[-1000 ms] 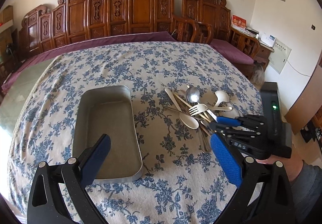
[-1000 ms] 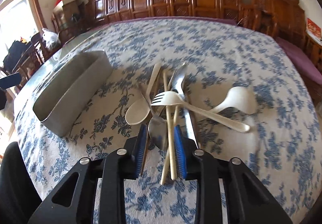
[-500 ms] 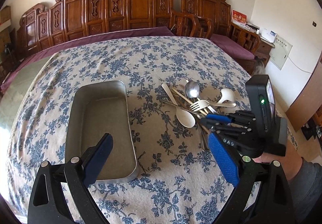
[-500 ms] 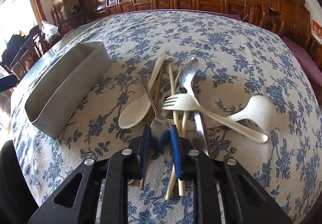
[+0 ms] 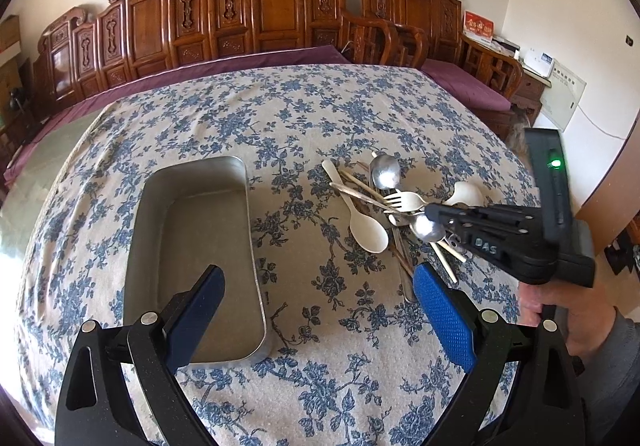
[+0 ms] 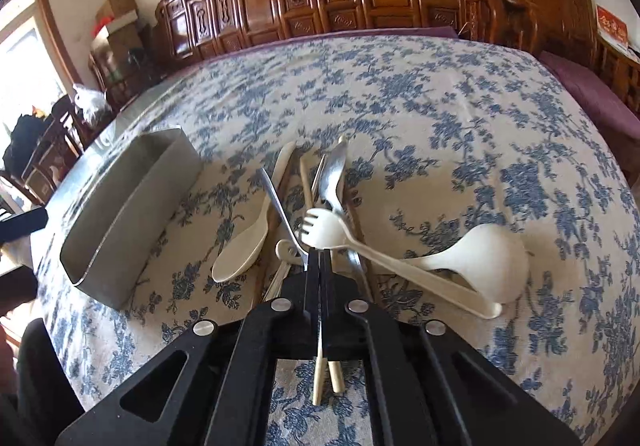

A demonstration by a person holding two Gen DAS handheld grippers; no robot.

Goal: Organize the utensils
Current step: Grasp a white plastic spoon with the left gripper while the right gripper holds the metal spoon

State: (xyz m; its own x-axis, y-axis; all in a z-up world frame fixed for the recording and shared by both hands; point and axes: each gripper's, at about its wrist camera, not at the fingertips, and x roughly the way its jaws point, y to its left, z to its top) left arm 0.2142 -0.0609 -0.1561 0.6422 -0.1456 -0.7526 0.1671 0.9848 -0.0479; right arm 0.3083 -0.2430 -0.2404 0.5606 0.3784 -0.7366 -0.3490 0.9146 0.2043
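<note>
Utensils [image 5: 384, 205] lie heaped; the right gripper [image 5: 430, 214] pinches a metal spoon [image 5: 428, 228], the left gripper [image 5: 316, 310] gapes empty. Next likely: carry it to the tray [image 5: 192, 213].

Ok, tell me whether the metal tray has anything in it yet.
Empty. The left wrist view shows the metal tray with a bare floor, while the utensils all lie outside it on the tablecloth.

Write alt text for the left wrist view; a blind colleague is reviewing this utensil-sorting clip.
The right gripper, held in a person's hand, is shut on a metal spoon at a pile of utensils on a blue-floral tablecloth. An empty metal tray sits left of the pile. The left gripper hangs open in the foreground.
</note>
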